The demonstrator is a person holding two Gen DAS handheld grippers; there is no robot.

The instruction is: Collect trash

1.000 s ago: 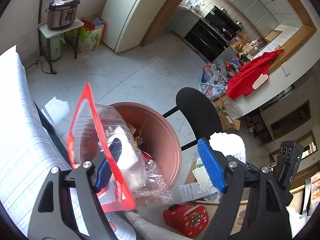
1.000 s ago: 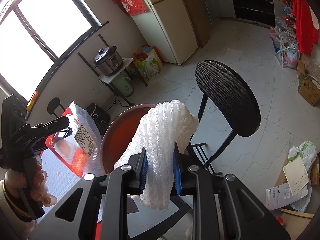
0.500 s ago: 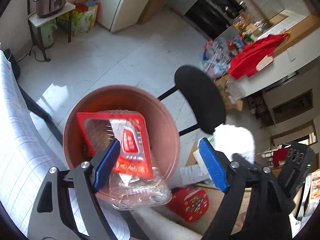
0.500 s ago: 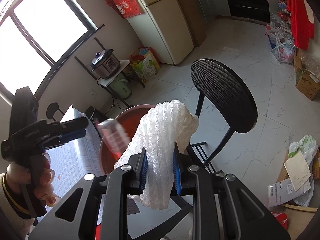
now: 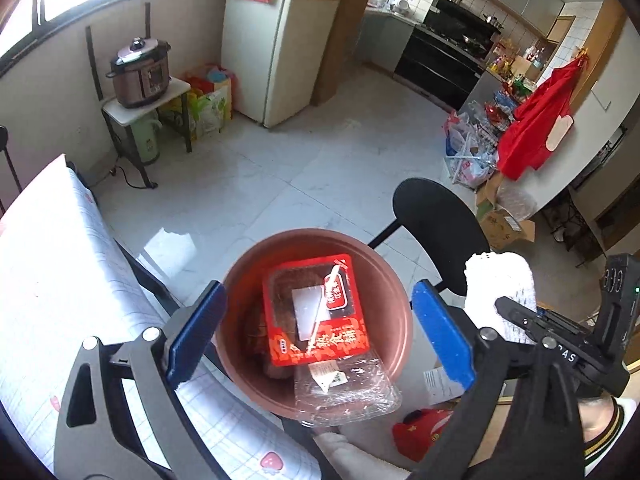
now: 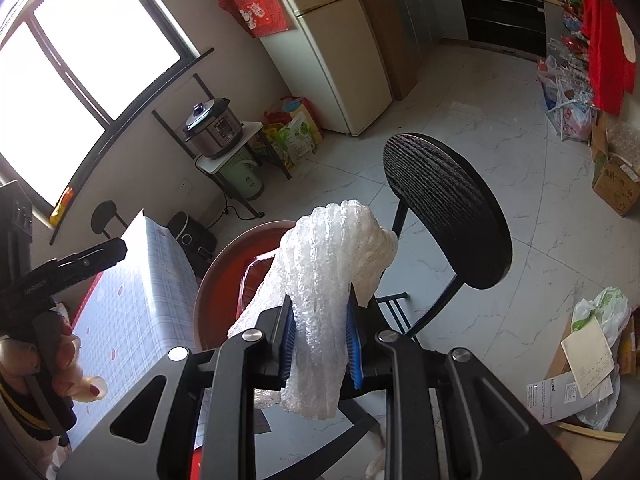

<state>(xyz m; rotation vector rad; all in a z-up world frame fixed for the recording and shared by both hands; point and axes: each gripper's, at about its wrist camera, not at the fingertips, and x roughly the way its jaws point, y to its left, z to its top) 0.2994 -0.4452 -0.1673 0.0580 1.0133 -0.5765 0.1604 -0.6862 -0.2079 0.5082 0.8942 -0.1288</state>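
Tiled kitchen floor beside a gridded bench. Left tool (image 5: 316,332) is opening, nothing between its pads, above the round terracotta bin (image 5: 384,280) holding a red-labelled clear tray (image 5: 316,312). Right tool (image 6: 322,344) pinches white foam wrap (image 6: 328,264) mid-length: light, soft, compressible.

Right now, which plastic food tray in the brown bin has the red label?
The upper tray, lying flat inside the brown bin. The clear tray under it, poking over the near rim, has only a small white sticker.
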